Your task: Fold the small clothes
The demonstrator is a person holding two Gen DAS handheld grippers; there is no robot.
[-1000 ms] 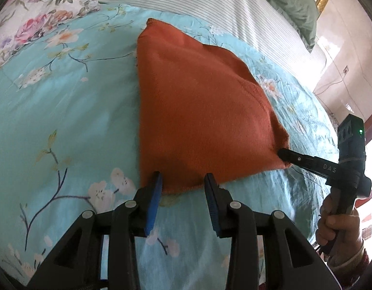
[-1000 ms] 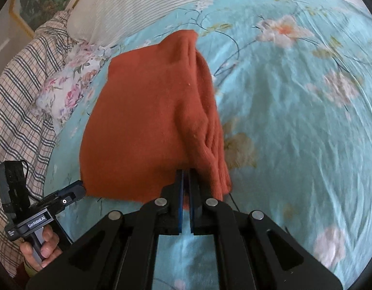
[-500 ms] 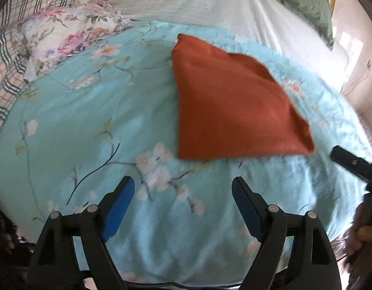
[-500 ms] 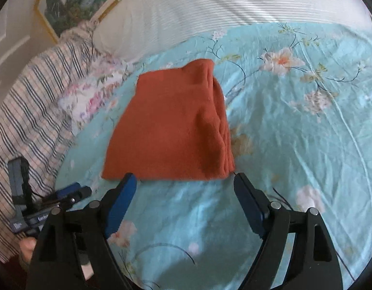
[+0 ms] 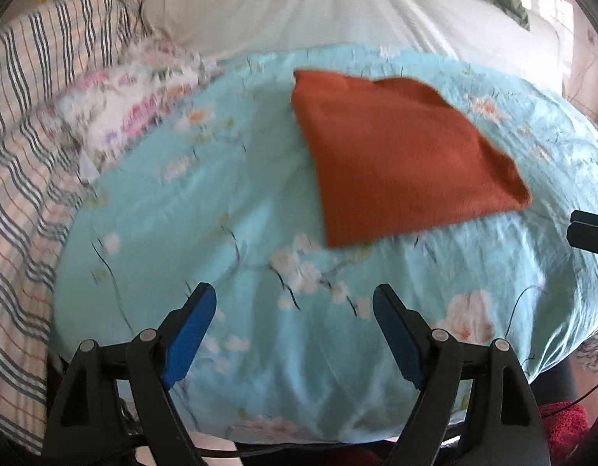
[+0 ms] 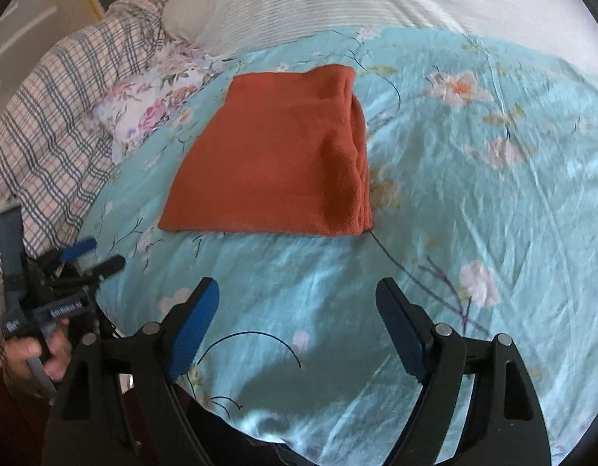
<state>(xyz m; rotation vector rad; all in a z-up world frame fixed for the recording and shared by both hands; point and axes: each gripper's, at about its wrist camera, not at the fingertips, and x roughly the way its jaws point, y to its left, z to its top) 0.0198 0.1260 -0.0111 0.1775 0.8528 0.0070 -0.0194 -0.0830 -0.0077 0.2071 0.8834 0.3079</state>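
The orange garment (image 6: 275,163) lies folded flat on the turquoise floral bedspread (image 6: 473,202), well apart from both tools. It looks soft, light and limp; take hold at a corner or along the thick folded edge. Left gripper (image 5: 295,310): fingers spread, holding nothing. Right gripper (image 6: 299,306): fingers spread, holding nothing. No containers are in view.

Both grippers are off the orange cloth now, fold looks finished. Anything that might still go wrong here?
The orange cloth lies folded on a soft, wrinkled floral quilt, and its right edge is bunched in loose layers that may spring open. The open left gripper and right gripper are both near; a careless sweep could drag it. A loose dark thread might snag a finger.
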